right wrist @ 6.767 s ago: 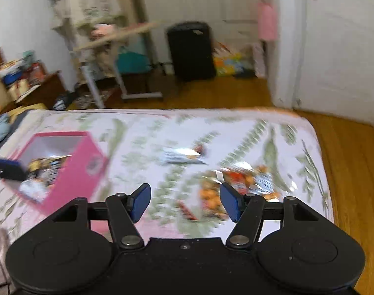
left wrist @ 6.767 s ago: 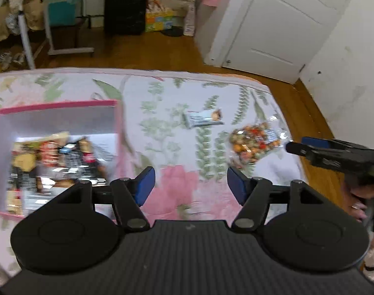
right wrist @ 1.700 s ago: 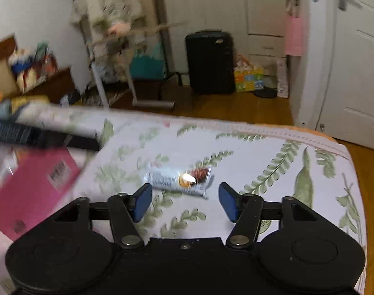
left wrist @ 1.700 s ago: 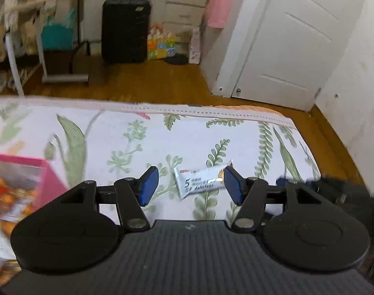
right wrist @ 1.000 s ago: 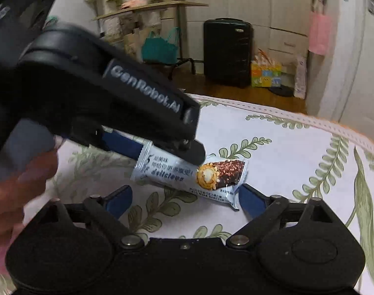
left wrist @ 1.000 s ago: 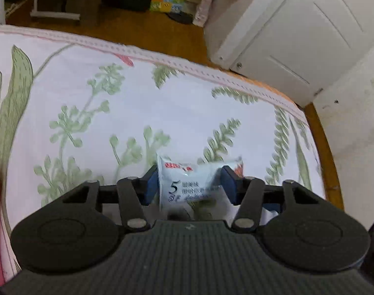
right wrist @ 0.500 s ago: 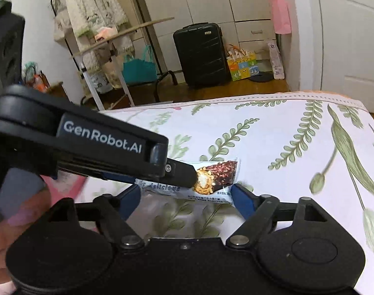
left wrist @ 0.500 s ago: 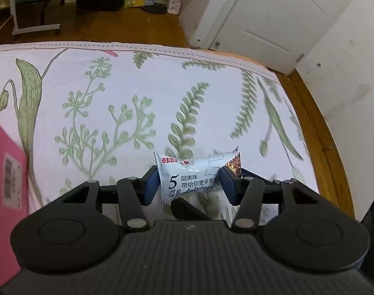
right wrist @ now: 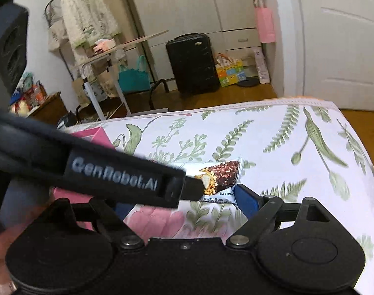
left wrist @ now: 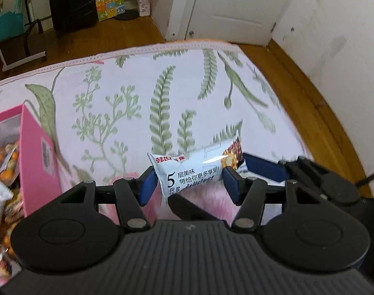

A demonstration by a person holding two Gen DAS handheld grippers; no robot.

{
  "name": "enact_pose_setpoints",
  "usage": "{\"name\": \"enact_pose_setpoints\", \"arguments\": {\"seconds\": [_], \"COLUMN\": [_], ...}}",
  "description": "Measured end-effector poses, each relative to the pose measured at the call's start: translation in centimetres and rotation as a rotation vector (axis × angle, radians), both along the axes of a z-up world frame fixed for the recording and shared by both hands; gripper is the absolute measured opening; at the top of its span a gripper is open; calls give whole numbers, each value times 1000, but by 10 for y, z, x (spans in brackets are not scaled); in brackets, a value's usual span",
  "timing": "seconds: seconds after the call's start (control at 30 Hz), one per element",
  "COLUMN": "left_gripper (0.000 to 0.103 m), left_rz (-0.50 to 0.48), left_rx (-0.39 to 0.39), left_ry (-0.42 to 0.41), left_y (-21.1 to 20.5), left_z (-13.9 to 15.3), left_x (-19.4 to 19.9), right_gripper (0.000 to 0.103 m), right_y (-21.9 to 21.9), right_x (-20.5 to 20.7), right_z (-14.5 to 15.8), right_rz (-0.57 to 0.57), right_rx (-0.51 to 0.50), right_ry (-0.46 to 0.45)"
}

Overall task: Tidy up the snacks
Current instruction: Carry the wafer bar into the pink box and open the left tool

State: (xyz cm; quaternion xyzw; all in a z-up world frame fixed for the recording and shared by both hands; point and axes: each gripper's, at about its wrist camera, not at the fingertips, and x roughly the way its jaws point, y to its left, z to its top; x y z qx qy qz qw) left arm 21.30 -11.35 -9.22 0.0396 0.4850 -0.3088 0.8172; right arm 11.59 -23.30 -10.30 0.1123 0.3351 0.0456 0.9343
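My left gripper (right wrist: 192, 191) hides my right gripper's left pad and half the snack bar (right wrist: 219, 177). The pink box (left wrist: 37, 157) runs off the frame's left edge.

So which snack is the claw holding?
The white chocolate bar wrapper, pinched in the left claw above the bedspread. The other snacks lie in the pink box.

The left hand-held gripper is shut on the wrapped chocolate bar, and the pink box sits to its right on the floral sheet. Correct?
Not quite. In the left wrist view the pink box sits to the left of the left hand-held gripper, which is shut on the wrapped chocolate bar over the floral sheet.
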Motion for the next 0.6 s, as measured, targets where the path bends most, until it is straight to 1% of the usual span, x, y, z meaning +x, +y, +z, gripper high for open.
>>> {"name": "enact_pose_setpoints", "arguments": {"seconds": [0.1,0.2,0.37,0.47,0.53,0.6], "left_gripper": [56,56,56,56,56,56], "left_rz": [-15,-18,-32,-9,14,33], "left_rx": [5,-4,-10,-14,-2,-7], "left_ry": [19,33,34,54,32,5], "left_y": [8,21,45,67,82,99], "left_z": [1,6,26,39,49,60], "left_x": [-13,-25,-41,-46,-50,-53], "right_gripper": [89,89,89,89,89,89], "right_y": [7,15,36,48,56,68], "right_x": [-13,-28,-49,-56,-56,-54], "right_z": [3,12,32,47,55,60], "right_rz": [2,31,92,143,194,228], "right_rx": [-12,-26,-60,-64,-46,-46], "right_ry": [-1,1,-17,-43,-47,-53]}}
